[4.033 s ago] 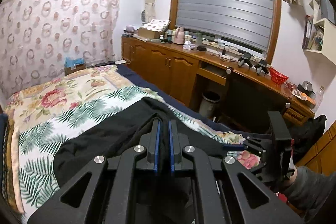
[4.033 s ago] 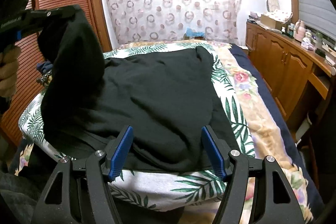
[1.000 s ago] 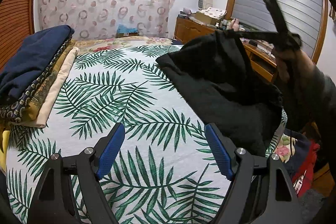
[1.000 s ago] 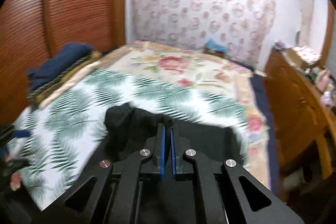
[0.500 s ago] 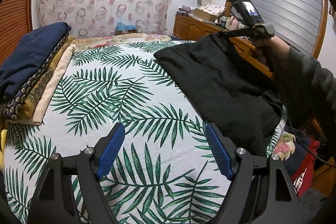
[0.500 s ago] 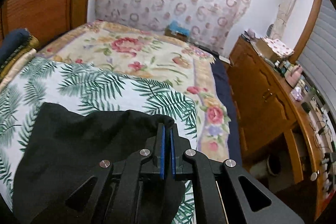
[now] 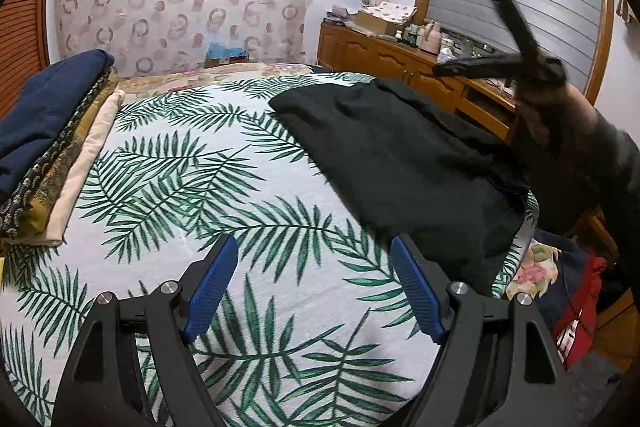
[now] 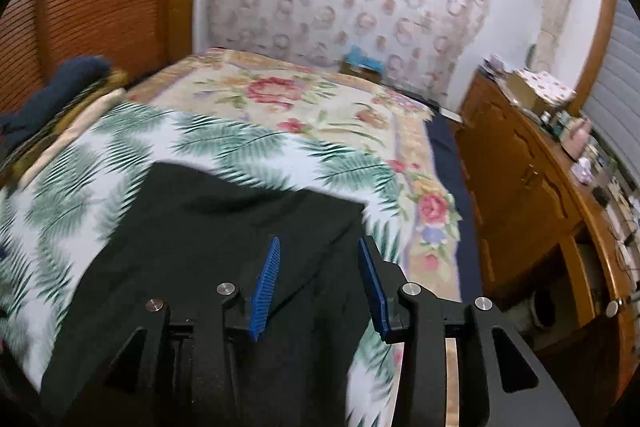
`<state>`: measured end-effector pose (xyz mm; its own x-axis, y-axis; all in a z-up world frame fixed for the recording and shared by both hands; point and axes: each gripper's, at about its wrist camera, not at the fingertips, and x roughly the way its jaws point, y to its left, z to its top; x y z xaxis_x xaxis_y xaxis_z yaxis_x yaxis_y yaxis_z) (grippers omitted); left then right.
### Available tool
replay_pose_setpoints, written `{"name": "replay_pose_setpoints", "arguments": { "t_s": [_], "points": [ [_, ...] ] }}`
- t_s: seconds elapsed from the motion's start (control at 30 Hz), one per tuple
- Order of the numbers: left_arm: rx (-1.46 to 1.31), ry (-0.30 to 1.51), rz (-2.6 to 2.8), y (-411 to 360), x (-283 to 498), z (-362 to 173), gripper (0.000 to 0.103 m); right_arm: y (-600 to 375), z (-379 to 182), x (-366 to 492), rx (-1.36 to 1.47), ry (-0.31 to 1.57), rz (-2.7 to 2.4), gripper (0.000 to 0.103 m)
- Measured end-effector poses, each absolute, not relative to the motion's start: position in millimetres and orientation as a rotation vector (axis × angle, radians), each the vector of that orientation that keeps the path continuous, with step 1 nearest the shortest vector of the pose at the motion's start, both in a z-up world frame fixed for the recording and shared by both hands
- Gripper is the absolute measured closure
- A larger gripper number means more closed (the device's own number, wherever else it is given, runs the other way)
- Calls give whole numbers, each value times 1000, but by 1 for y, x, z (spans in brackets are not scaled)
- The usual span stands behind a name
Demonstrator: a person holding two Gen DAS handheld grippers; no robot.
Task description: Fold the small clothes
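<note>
A black garment (image 7: 404,163) lies folded over on the right side of the palm-leaf bedspread (image 7: 180,187); it also shows in the right wrist view (image 8: 224,235). My left gripper (image 7: 312,291) is open and empty, low over the bedspread, left of the garment. My right gripper (image 8: 318,281) is open just above the garment's near right part, nothing between its blue pads (image 8: 266,283). In the left wrist view the right gripper (image 7: 460,69) is blurred, raised above the garment's far right edge.
A stack of folded bedding topped by a navy piece (image 7: 44,115) lies at the bed's left edge. A wooden dresser (image 8: 532,195) with clutter runs along the right. Clothes (image 7: 576,299) lie on the floor by the bed's right corner.
My right gripper has opened and let go of the black garment, which now lies flat on the bed. My left gripper has stayed open in place.
</note>
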<state>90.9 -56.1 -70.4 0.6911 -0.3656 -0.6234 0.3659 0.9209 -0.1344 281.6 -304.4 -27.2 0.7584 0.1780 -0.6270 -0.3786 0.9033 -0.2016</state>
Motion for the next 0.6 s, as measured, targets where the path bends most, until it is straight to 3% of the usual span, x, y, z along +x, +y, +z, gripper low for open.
{"name": "replay_pose_setpoints", "arguments": {
  "t_s": [0.27,0.6],
  "points": [
    [28,695,-438,-74,88,-67,23,-313,-67,185,-271,657,442,58],
    [55,710,-462,-94,86,-70,23,-341,-89,144,-244,705,463,58]
  ]
}}
